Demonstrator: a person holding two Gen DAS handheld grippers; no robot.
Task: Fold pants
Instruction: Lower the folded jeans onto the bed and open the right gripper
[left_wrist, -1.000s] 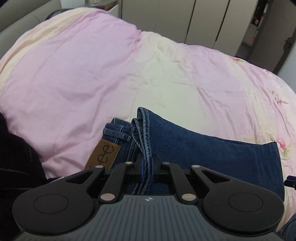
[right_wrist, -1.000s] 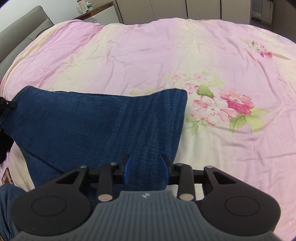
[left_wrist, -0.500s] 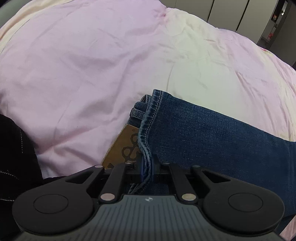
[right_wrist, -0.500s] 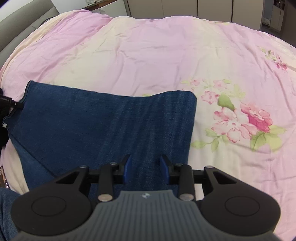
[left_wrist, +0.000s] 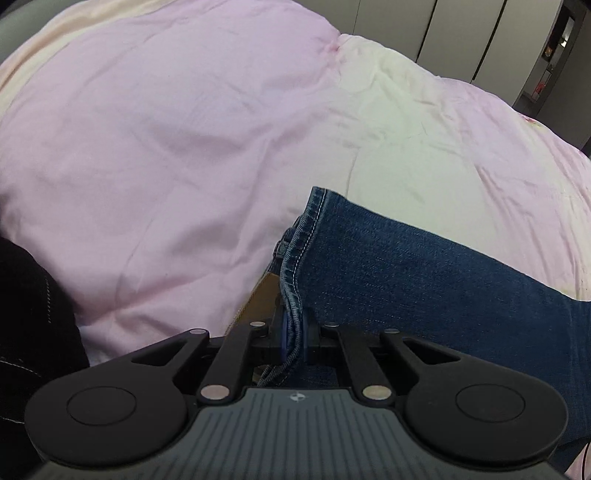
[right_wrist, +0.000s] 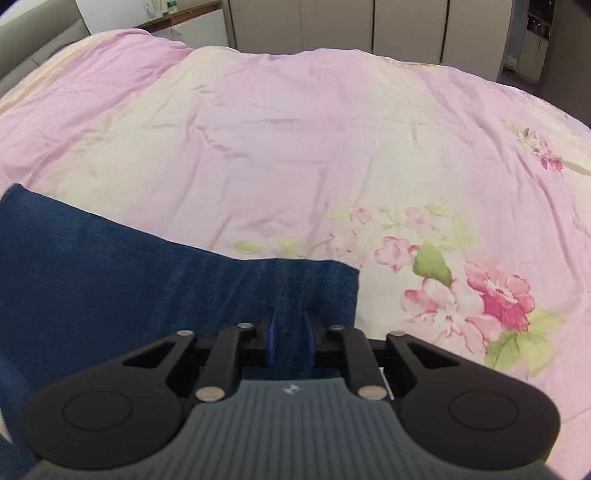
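Note:
The dark blue jeans (left_wrist: 424, 280) lie folded on a pink and cream bed cover (left_wrist: 184, 147). My left gripper (left_wrist: 293, 341) is shut on the stitched hem edge of the jeans; a brown leather waist patch (left_wrist: 260, 299) shows just under that edge. In the right wrist view the jeans (right_wrist: 147, 280) spread to the left, and my right gripper (right_wrist: 290, 339) is shut on a pinch of denim near their right corner. The cloth between the jaws hides the pads' inner faces.
The bed cover (right_wrist: 314, 140) has a pink flower print (right_wrist: 491, 299) to the right of the jeans. A dark striped garment (left_wrist: 29, 317) sits at the left edge. Pale cupboard doors (right_wrist: 369, 26) and a low side cabinet (right_wrist: 192, 26) stand behind the bed.
Both grippers have carried the jeans forward over the bed. The folded top layer now covers most of the waistband and leather patch. The right gripper's jaws have narrowed onto the denim.

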